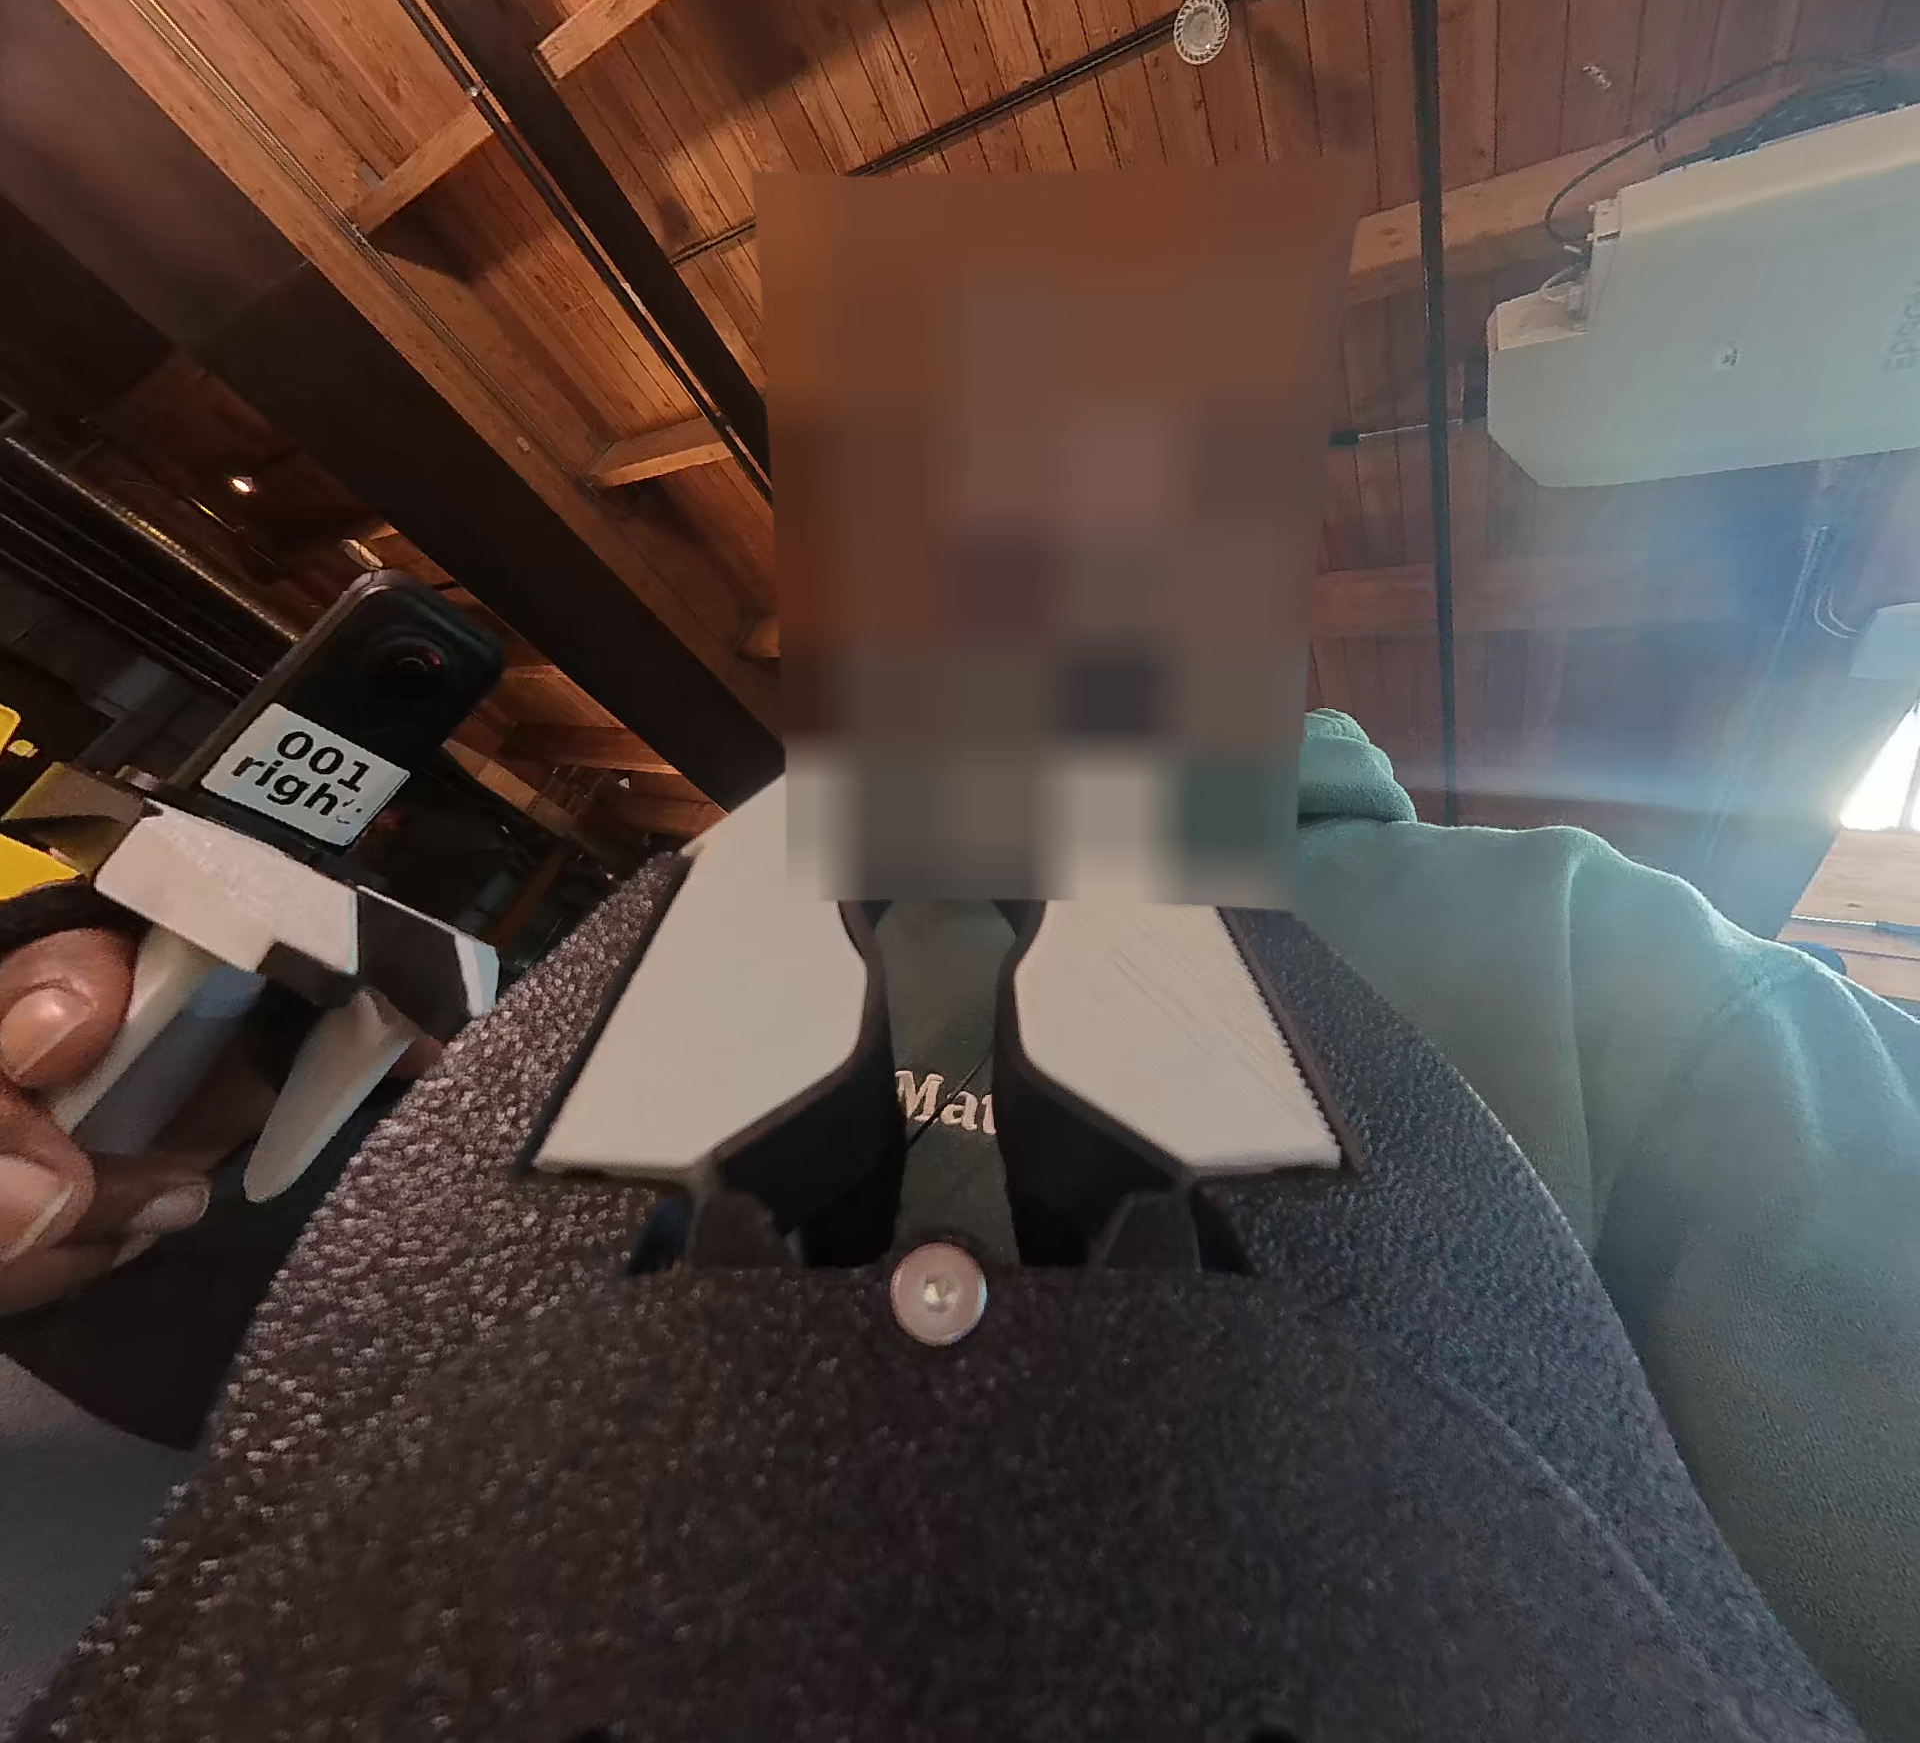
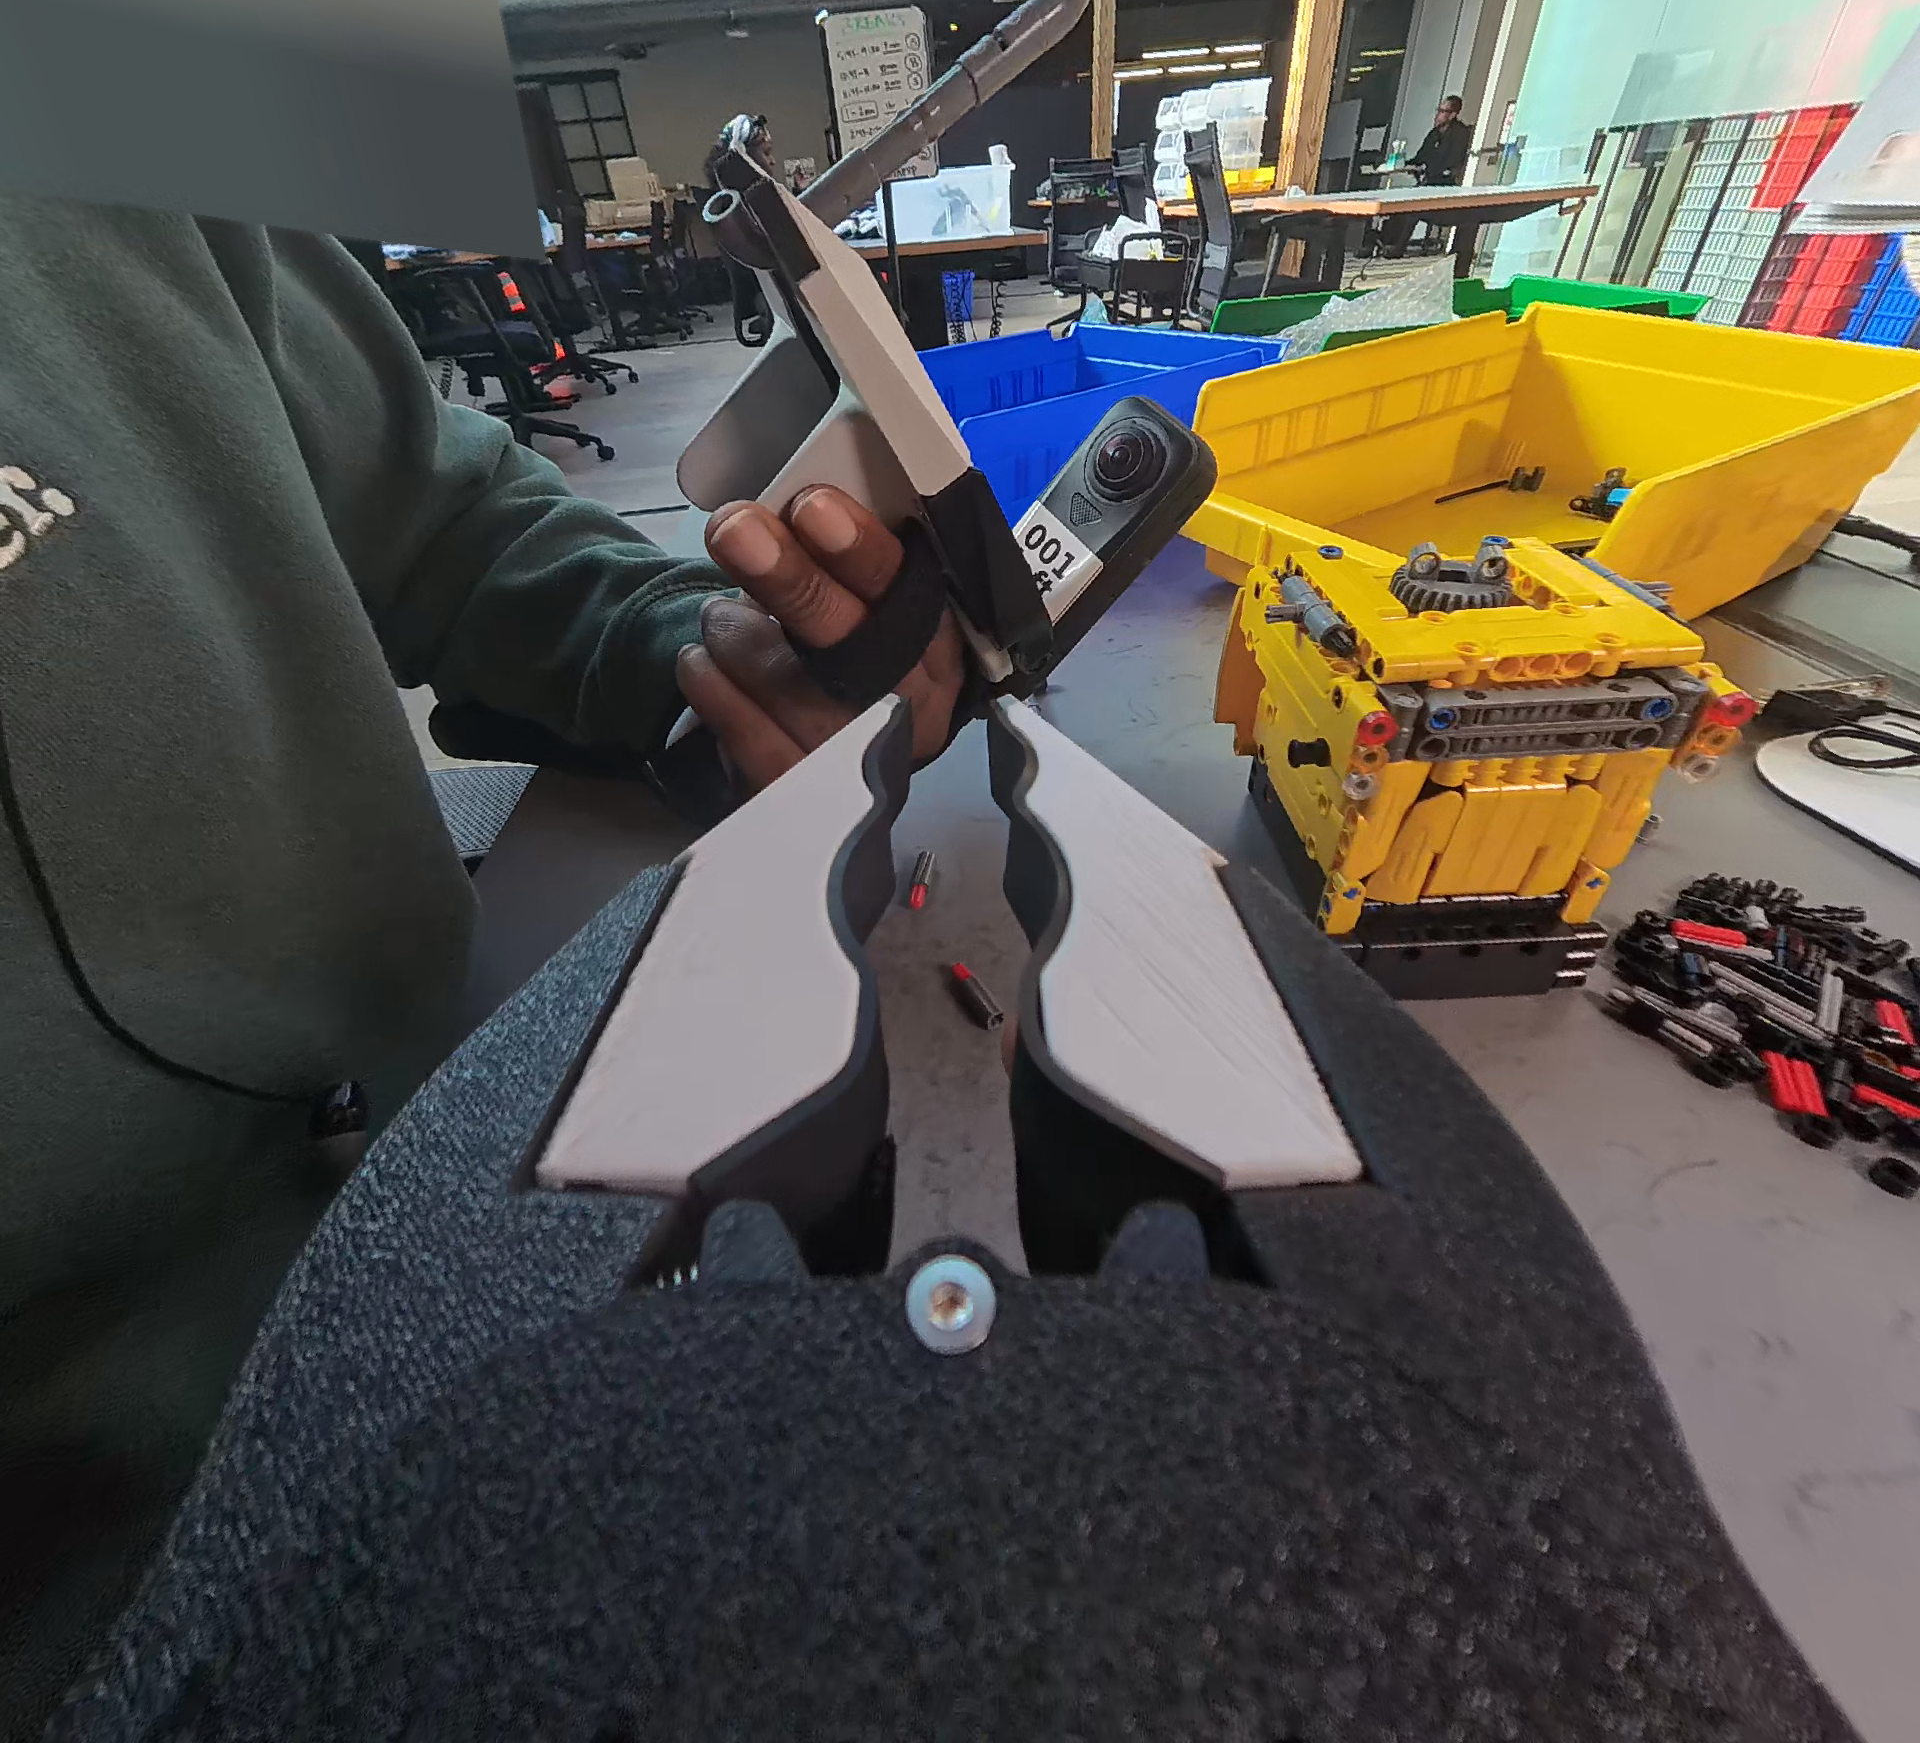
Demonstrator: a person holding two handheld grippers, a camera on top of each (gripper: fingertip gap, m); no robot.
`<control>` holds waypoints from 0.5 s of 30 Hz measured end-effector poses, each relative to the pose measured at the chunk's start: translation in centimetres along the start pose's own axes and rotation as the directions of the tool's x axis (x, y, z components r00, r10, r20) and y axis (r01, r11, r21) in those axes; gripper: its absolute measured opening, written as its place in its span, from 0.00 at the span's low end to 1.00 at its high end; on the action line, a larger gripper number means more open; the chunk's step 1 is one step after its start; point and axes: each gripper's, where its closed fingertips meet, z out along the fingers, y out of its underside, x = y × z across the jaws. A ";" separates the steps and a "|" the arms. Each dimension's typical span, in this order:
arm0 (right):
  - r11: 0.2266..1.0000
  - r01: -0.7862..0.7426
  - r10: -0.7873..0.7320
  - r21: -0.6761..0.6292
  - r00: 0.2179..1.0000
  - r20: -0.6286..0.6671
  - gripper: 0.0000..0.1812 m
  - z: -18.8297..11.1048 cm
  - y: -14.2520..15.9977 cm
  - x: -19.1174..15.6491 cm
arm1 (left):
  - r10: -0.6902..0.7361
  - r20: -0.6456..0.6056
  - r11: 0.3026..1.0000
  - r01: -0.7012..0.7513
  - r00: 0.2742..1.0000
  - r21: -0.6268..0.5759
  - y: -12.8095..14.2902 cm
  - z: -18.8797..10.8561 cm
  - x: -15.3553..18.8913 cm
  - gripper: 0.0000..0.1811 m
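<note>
My left gripper (image 1: 940, 924) points up at a person in a green hoodie (image 1: 1558, 1018). Its fingers stand a little apart with the shirt showing between them, and a blur patch hides the tips. It also shows in the right wrist view (image 2: 753, 197), raised in a hand, with nothing seen in it. My right gripper (image 2: 948, 717) is slightly open and empty, above two small red-tipped pins (image 2: 975, 992) on the grey table (image 2: 1558, 1278). It shows at the left of the left wrist view (image 1: 301, 1132), held in a hand.
A yellow brick-built vehicle (image 2: 1455, 737) stands on the table to the right. A pile of small black, grey and red parts (image 2: 1787, 1018) lies beside it. Yellow (image 2: 1714, 446), blue (image 2: 1060, 384) and green (image 2: 1558, 296) bins stand behind. A grey pipe (image 2: 966, 72) rises behind the left gripper. About 11 cm separates my left fingertips from my right.
</note>
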 end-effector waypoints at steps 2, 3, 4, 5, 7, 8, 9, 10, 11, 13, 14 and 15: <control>1.000 -0.001 0.001 -0.002 1.000 0.001 0.08 0.0 0.1 0.0 | 0.001 0.002 1.000 -0.001 1.000 0.000 0.0 0.0 0.0 0.03; 1.000 -0.002 0.002 -0.003 1.000 0.001 0.08 0.0 0.1 0.0 | 0.001 0.003 1.000 -0.001 1.000 0.000 0.0 0.0 0.0 0.02; 1.000 -0.002 0.002 -0.004 1.000 0.000 0.08 0.0 0.1 0.0 | 0.002 0.004 1.000 -0.002 1.000 0.000 0.0 0.0 -0.1 0.02; 1.000 -0.001 0.001 -0.005 1.000 0.000 0.08 0.0 0.1 0.1 | 0.002 0.005 1.000 -0.002 1.000 0.000 0.0 0.0 -0.1 0.03; 1.000 -0.002 0.002 -0.005 1.000 -0.001 0.08 0.0 0.2 0.1 | 0.005 0.011 1.000 -0.005 1.000 -0.001 0.0 0.0 -0.1 0.03; 1.000 -0.003 0.003 -0.006 1.000 -0.005 0.08 0.0 0.2 0.2 | 0.007 0.016 1.000 -0.007 1.000 -0.002 0.0 0.0 -0.2 0.03; 1.000 -0.002 0.002 -0.008 1.000 -0.013 0.08 -0.1 0.2 0.4 | 0.012 0.028 1.000 -0.012 1.000 -0.004 0.0 0.0 -0.3 0.03; 1.000 -0.001 0.000 -0.015 0.999 -0.033 0.08 -0.1 0.3 0.8 | 0.025 0.049 1.000 -0.024 0.998 -0.006 0.0 -0.1 -0.6 0.03; 1.000 0.001 -0.003 -0.026 0.998 -0.069 0.08 -0.3 0.5 1.5 | 0.046 0.087 0.999 -0.046 0.995 -0.009 -0.2 -0.2 -1.0 0.03; 0.997 -0.015 0.000 -0.074 0.980 -0.198 0.08 -0.9 1.2 4.1 | 0.114 0.198 0.994 -0.112 0.974 -0.020 -0.6 -0.8 -2.3 0.03; 0.994 -0.034 0.005 -0.102 0.964 -0.267 0.08 -1.4 1.6 5.8 | 0.153 0.252 0.988 -0.149 0.956 -0.034 -1.0 -1.1 -2.8 0.03; 0.990 -0.064 0.019 -0.123 0.941 -0.337 0.08 -2.1 2.1 7.5 | 0.195 0.304 0.981 -0.187 0.933 -0.055 -1.3 -1.5 -3.2 0.03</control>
